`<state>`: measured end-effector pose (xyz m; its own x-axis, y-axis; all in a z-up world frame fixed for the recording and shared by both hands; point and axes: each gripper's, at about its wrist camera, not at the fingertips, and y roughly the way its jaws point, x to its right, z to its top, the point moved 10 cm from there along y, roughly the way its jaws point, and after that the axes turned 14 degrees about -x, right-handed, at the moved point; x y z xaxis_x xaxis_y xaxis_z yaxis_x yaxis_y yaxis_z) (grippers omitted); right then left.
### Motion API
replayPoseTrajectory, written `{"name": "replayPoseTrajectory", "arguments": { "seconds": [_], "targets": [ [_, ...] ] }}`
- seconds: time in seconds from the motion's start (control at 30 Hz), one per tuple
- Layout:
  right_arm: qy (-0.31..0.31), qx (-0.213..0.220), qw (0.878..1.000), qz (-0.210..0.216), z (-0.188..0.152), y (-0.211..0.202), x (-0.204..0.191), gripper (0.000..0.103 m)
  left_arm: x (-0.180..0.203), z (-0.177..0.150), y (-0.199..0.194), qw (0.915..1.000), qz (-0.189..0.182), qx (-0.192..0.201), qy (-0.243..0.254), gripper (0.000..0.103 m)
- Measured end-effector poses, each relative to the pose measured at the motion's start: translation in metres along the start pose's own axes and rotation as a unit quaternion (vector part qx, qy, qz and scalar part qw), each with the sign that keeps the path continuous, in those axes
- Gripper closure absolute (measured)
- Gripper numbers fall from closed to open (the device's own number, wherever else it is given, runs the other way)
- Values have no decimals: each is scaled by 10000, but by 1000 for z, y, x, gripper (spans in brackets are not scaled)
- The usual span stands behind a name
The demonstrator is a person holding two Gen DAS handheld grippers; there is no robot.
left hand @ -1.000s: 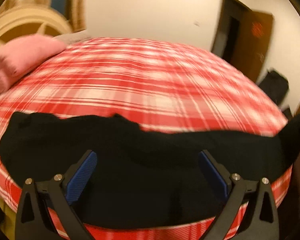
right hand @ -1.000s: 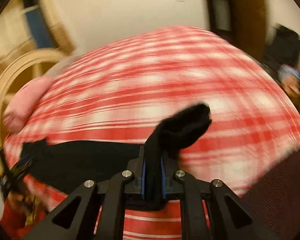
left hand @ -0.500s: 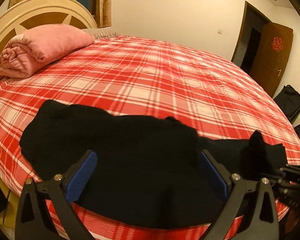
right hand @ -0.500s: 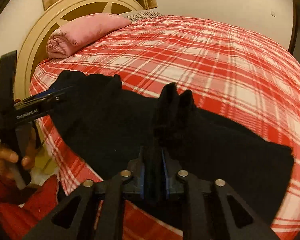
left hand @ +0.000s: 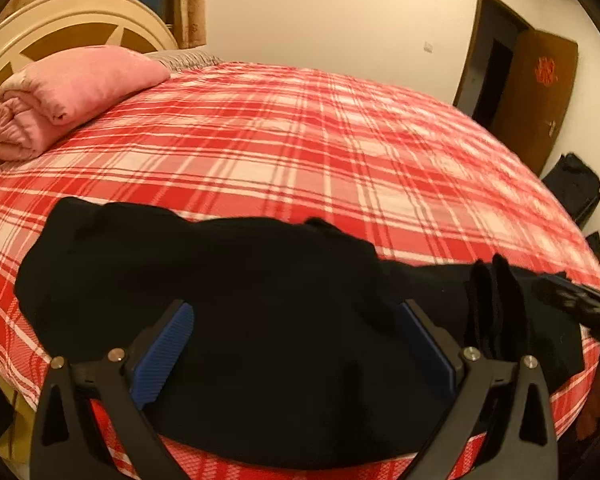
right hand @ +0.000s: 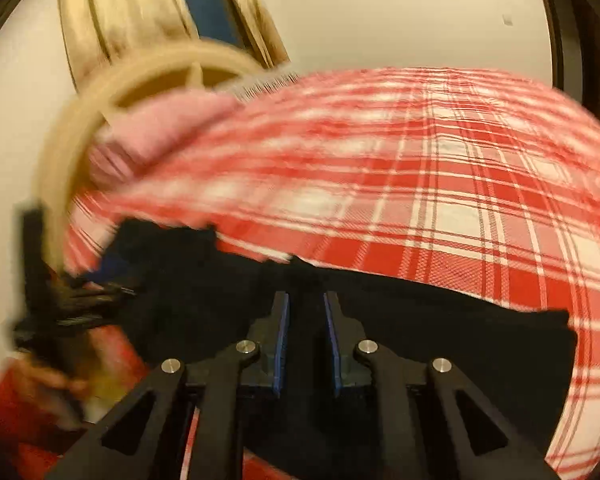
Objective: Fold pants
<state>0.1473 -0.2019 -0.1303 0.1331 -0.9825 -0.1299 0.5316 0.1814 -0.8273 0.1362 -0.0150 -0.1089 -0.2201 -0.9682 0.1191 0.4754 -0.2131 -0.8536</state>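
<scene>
Black pants (left hand: 260, 320) lie bunched along the plaid bed's (left hand: 300, 152) near edge. My left gripper (left hand: 296, 344) hovers wide open; my right gripper (right hand: 305, 312) is slightly parted, holding nothing visible. Dropped cloth could slump, spoiling the fold.

Matt black cloth pants (left hand: 260, 280) lie on a woven plaid bedsheet (left hand: 300, 152); ribbed blue pads (left hand: 168, 344) line the jaws.
</scene>
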Motion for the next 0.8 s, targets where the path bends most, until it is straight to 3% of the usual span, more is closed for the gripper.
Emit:
{"name": "replayPoseTrajectory", "arguments": {
  "seconds": [0.1, 0.17, 0.27, 0.3, 0.33, 0.4, 0.5, 0.67, 0.73, 0.8],
  "targets": [
    [1, -252, 9997, -62, 2, 35, -11, 85, 4, 0, 0, 9995, 237, 22, 187, 0],
    [37, -91, 9998, -178, 5, 42, -16, 81, 1, 1, -4, 9991, 361, 82, 226, 0],
    [-89, 7, 9991, -411, 8, 46, -23, 62, -12, 3, -6, 9992, 388, 94, 82, 0],
    [-197, 26, 9990, -392, 8, 47, -28, 50, -18, 3, -7, 9992, 396, 92, 4, 0],
    [-315, 46, 9987, -409, 8, 48, -32, 47, -23, 3, -7, 9991, 421, 88, -38, 0],
    [-478, 67, 9970, -611, 11, 48, -36, 47, -31, 2, -8, 9987, 498, 73, -112, 0],
    [-420, 217, 9972, -574, 13, 32, -37, 47, -44, -1, -10, 9979, 600, 95, -207, 0],
    [-374, 808, 9911, -989, 10, -17, -28, 47, -68, -3, -19, 9958, 818, 215, -340, 0],
    [-243, 802, 9917, -980, 3, -16, -24, 47, -82, -6, -19, 9942, 978, 204, -391, 0],
    [-277, 494, 9942, -912, -6, 5, -28, 47, -105, -12, -21, 9902, 1262, 204, -555, 0]
  ]
}}
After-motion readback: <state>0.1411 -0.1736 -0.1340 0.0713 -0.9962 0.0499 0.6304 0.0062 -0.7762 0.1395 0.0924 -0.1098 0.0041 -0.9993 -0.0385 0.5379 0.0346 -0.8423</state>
